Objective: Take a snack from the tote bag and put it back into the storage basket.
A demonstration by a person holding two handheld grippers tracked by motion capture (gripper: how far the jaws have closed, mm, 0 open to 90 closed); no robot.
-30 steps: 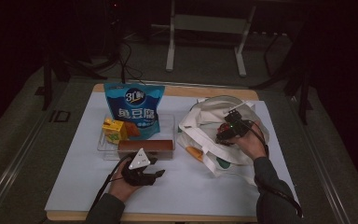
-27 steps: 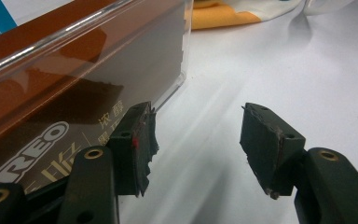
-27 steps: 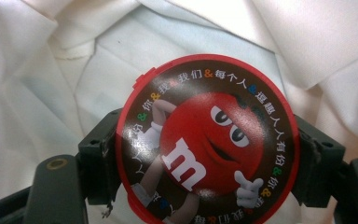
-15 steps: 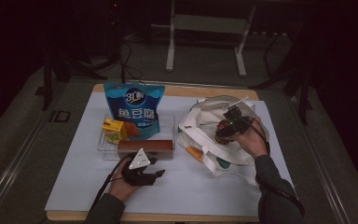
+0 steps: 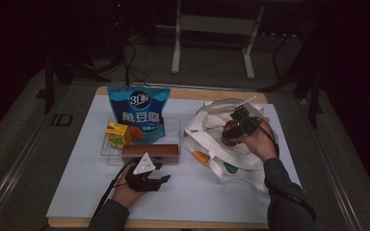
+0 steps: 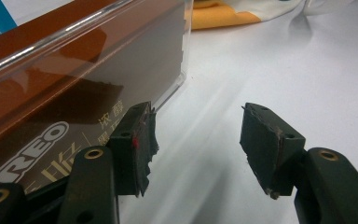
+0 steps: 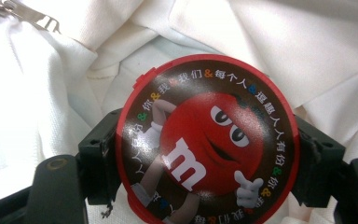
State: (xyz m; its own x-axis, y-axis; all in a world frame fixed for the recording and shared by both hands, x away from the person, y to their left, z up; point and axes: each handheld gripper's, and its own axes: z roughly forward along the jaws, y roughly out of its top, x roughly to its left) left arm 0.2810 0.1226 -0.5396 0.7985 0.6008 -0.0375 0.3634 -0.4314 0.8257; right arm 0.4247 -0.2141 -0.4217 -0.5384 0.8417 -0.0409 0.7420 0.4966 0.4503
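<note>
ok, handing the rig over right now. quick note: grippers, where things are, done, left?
Right gripper: shut on the round red M&M's tin, held over the open white tote bag.
Left gripper: open, nothing between the jaws, resting on the table beside the clear tray.
In the tray: brown Oreo box, blue snack pouch, yellow carton.
Done: tin gripped.
Left: probably finish moving the tin, then handle the tray items.

place: lab or studio | cues: dark room, metal stand legs [image 5: 212, 41], floor cables [image 5: 130, 62], white-covered table [image 5: 221, 192]
</note>
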